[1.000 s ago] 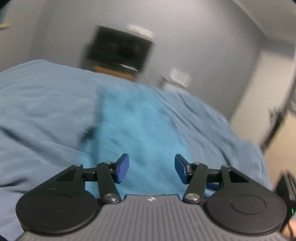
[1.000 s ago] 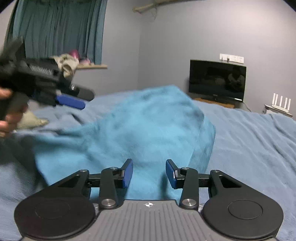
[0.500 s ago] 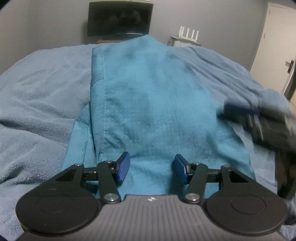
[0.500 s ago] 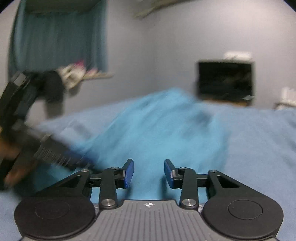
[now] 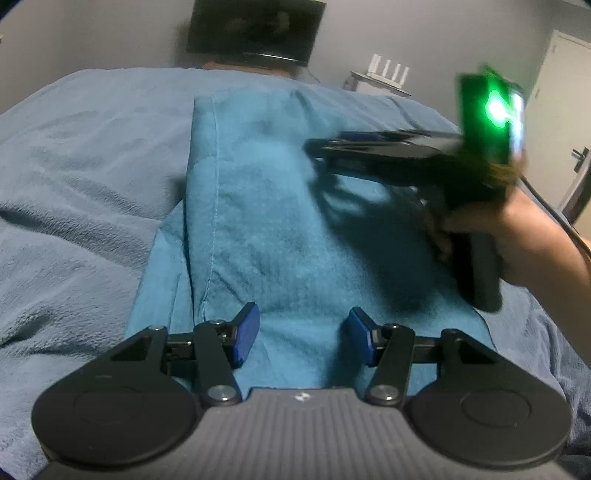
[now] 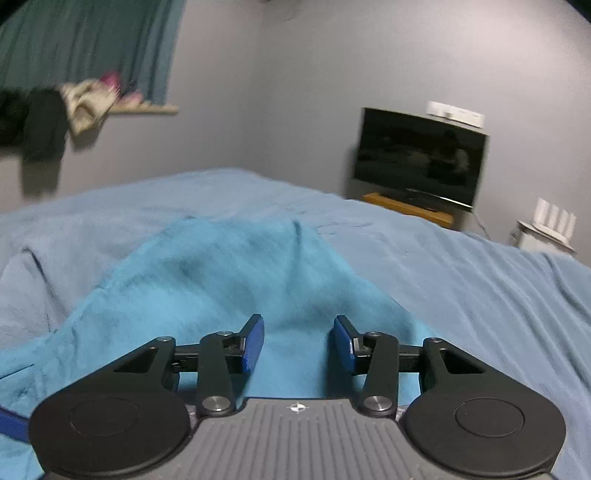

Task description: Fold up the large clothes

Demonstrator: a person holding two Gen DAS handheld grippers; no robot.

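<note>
Left wrist view only: white door (image 5: 565,122) right of the television (image 5: 255,29), plus the right gripper (image 5: 314,146) seen from outside, blurred, gripped by a hand (image 5: 517,236) and carrying a green-lit unit (image 5: 495,110), stretched over the right half of the garment (image 5: 280,229). Right wrist view only: teal curtain (image 6: 85,44) far left of the television (image 6: 417,158), wooden shelf (image 6: 147,109) beneath it holding crumpled fabric (image 6: 88,99), wooden stand (image 6: 410,208) under the television.

Both views: bed (image 5: 81,192) under a pale blue blanket, grey walls, white router with four antennas (image 5: 388,72) right of the television.

Garment: teal, fleecy, large, spread lengthwise mid-bed, far end towards the television. Left side folded inward, stitched seam along the fold. In the right wrist view, bunched into a low mound (image 6: 229,280).

Left gripper (image 5: 301,339): fingers held roughly half apart over the near garment edge, nothing clamped. Right gripper (image 6: 297,341): fingers opening, garment lying below and beyond the gap, nothing pinched.

Writing: none readable; small white mark on each gripper body, too small to identify.
</note>
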